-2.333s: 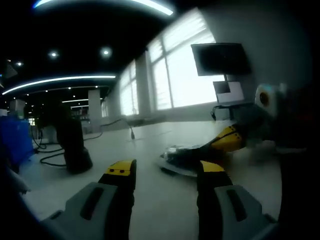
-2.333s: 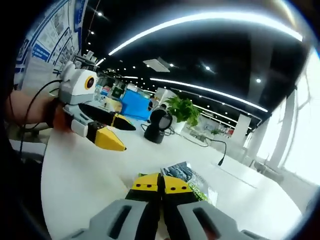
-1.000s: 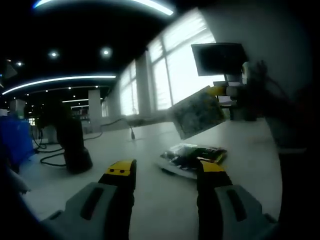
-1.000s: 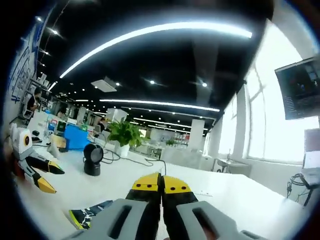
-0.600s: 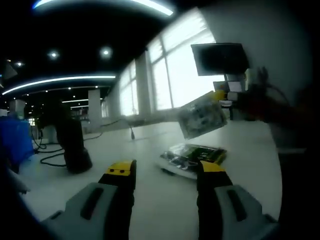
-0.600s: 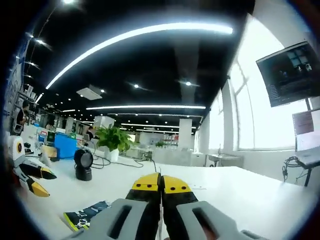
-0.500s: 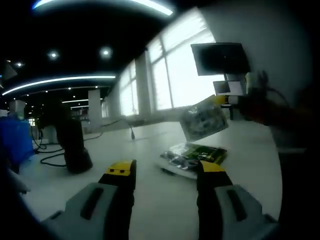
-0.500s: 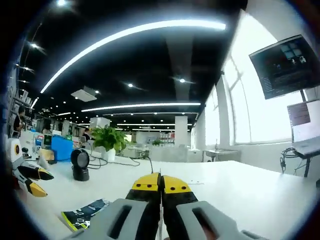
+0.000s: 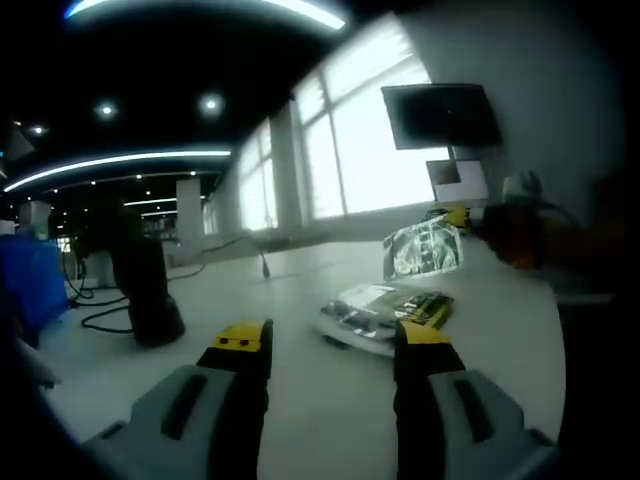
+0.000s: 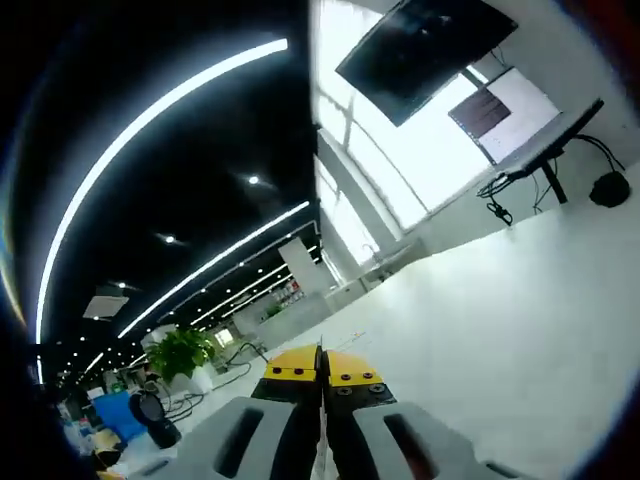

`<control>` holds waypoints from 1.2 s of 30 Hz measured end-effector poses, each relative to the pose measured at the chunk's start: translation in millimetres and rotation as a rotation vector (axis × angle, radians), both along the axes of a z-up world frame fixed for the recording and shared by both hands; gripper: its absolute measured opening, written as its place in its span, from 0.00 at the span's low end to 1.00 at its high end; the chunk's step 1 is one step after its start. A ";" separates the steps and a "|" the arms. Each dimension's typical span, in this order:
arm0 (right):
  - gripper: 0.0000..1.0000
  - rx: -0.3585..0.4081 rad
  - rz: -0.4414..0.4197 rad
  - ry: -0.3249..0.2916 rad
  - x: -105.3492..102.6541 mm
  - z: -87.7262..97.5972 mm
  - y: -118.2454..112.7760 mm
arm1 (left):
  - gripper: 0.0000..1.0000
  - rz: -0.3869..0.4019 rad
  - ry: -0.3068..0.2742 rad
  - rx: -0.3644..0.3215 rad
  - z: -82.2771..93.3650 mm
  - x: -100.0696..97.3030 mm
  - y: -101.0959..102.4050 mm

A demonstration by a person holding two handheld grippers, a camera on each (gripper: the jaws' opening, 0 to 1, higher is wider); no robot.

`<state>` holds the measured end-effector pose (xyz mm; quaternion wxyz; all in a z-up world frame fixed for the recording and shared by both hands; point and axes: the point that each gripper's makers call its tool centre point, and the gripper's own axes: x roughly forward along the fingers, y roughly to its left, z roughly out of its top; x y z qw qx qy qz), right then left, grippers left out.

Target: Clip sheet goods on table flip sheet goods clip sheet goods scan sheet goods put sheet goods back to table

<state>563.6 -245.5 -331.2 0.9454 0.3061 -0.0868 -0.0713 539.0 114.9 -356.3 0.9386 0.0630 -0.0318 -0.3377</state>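
Note:
A stack of printed sheet packs point(image 9: 385, 310) lies on the white table point(image 9: 300, 400), just beyond my left gripper point(image 9: 330, 338), which stands open and holds nothing. Past the stack, one glossy sheet pack point(image 9: 424, 248) hangs in the air, pinched at its upper right edge by my right gripper point(image 9: 455, 215), with a hand behind it. In the right gripper view, my right gripper point(image 10: 322, 372) has its yellow tips pressed together; the held pack shows there only as a thin edge between them.
A black scanner point(image 9: 145, 290) stands at the left of the table with cables trailing past it, and appears small in the right gripper view as the scanner point(image 10: 152, 410). A wall monitor point(image 9: 440, 115) and a small screen point(image 9: 458, 180) sit at the far edge. A blue bin point(image 9: 25, 280) stands far left.
The right gripper lifted one pack off the stack, raised it, then brought it lower and rightward while turning it. The right view rolled steeply. The left gripper stayed still.

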 end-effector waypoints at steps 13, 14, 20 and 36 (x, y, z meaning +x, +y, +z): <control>0.00 0.200 -0.060 0.014 -6.3 -21.8 -15.6 | 0.41 -0.001 0.000 0.009 -0.9 -1.0 -1.4; 0.00 0.219 -0.053 0.018 -7.1 -23.7 -14.5 | 0.41 0.000 0.000 0.009 -0.9 -1.1 -1.4; 0.00 0.247 -0.057 0.030 -11.6 -27.4 -10.3 | 0.41 0.000 -0.001 0.012 -0.5 -1.7 -2.5; 0.37 0.359 0.014 0.054 -13.1 -38.6 -2.0 | 0.41 -0.002 -0.002 0.014 -0.2 0.0 -3.1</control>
